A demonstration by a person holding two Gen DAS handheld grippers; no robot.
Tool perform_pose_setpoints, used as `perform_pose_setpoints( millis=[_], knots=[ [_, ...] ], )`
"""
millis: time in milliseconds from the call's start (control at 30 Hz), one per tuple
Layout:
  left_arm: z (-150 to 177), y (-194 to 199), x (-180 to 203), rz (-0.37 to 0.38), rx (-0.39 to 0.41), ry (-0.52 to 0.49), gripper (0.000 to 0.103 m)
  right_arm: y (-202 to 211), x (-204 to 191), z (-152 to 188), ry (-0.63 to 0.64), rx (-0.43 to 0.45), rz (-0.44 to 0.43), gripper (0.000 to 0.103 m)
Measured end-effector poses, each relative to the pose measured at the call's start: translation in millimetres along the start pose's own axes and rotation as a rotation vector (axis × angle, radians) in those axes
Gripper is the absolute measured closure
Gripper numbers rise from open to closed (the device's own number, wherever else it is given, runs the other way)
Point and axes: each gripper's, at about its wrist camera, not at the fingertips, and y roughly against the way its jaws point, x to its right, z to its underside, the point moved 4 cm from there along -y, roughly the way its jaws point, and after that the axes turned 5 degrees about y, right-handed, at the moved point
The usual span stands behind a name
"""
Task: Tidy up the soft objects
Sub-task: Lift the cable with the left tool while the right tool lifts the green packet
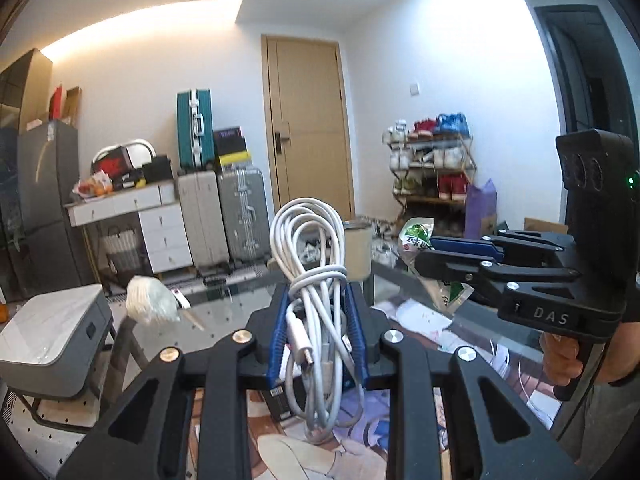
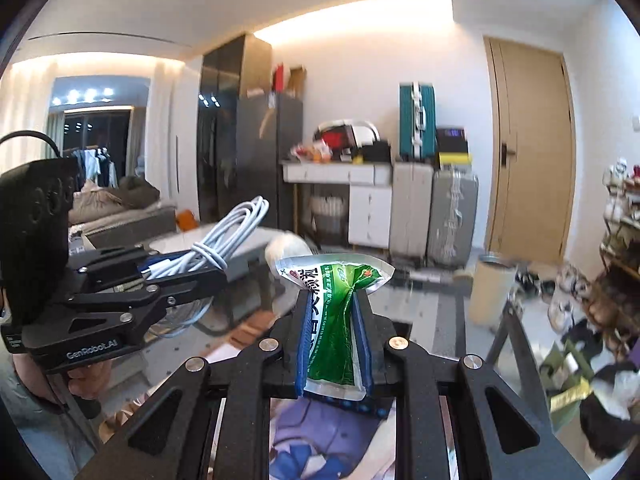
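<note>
**Inspector:** Report the left hand-held gripper.

**Assistant:** Clamped on a coiled white cable, held in the air above the glass tabletop. The blue pads pinch the bundle near its wrapped waist; the loops stand up beyond the fingers and a plug end hangs loose between them.

**Inspector:** And the right hand-held gripper?

**Assistant:** Closed on a green foil packet, also lifted clear of the tabletop. The packet is squeezed at its middle, and its sealed top edge fans out past the fingertips.

**Inspector:** Handling assessment?

**Assistant:** Both items look light and limp. The cable should hold best at the wrapped waist, where the strands are bound together; gripped elsewhere, single loops could slide out or the coil could loosen. The packet's film appears smooth and possibly slippery. A hold across the flat body seems safest, with moderate pressure, since a hard squeeze might burst a seam.

**Inspector:** Other items noted?

**Assistant:** A beige cup near the far edge of the tabletop, and a white bundled object toward the left edge.
</note>
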Motion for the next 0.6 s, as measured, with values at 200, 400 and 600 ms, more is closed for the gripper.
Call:
perform_pose_setpoints(
  millis=[200,400,600],
  knots=[
    [-5.0,4.8,-6.6,0.006,0.036,0.007,0.077,9.0,0.1,-1.4,0.002,0.026,0.008,0.084],
    [-4.1,2.3,-3.4,-0.009,0.033,0.006,0.077,8.3,1.2,0.7,-0.008,0.020,0.011,0.084],
    [-3.4,3.6,-4.2,-0.026,0.031,0.023,0.077,8.3,-2.5,-1.2,0.001,0.024,0.007,0.084]
  ],
)
